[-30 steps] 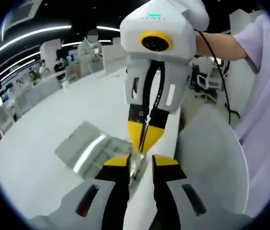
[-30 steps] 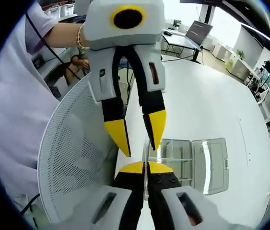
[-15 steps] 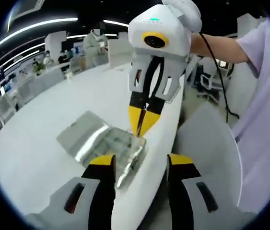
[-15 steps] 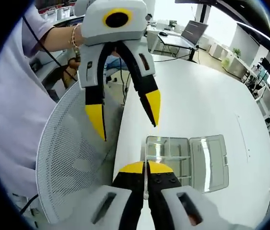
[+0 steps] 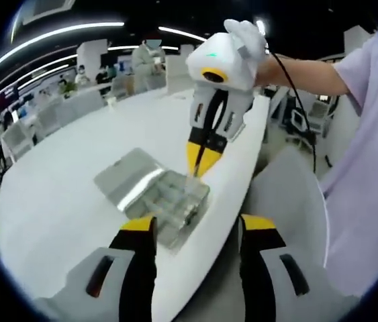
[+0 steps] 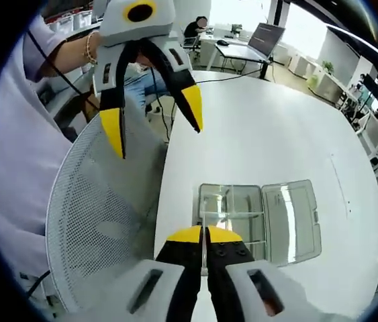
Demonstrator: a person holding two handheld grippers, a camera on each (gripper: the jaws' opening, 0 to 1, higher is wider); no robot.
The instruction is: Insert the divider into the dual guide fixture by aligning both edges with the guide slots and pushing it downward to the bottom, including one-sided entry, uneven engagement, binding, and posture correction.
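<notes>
1. The right gripper [image 6: 202,236] is pinching a thin clear divider [image 6: 201,218] between its yellow-tipped fingers [image 5: 193,155], which are pressing together on the sheet's upper edge. In the left gripper view the same gripper is pointing down at the box, the divider's lower edge sitting just beyond its fingertips.

2. The clear plastic box [image 6: 256,218] (the dual guide fixture, lid lying open flat beside it) is sitting on the white table [image 6: 276,134] directly ahead of the right fingers, near the table's edge.

3. The left gripper [image 6: 152,111] is hanging in the air with its fingers spreading wide and holding nothing; the box lies beyond and between its own jaws in the left gripper view.

4. Whether both divider edges are sitting in the guide slots is too small to tell.

5. Risks, as a judgement: with one gripper alone steadying it, the divider may be tilting, so one edge could be entering before the other and binding when pushed.

6. Pushing hard on a jammed sheet could be sliding the light box toward the table edge, or flexing the divider out of the pinch.
</notes>
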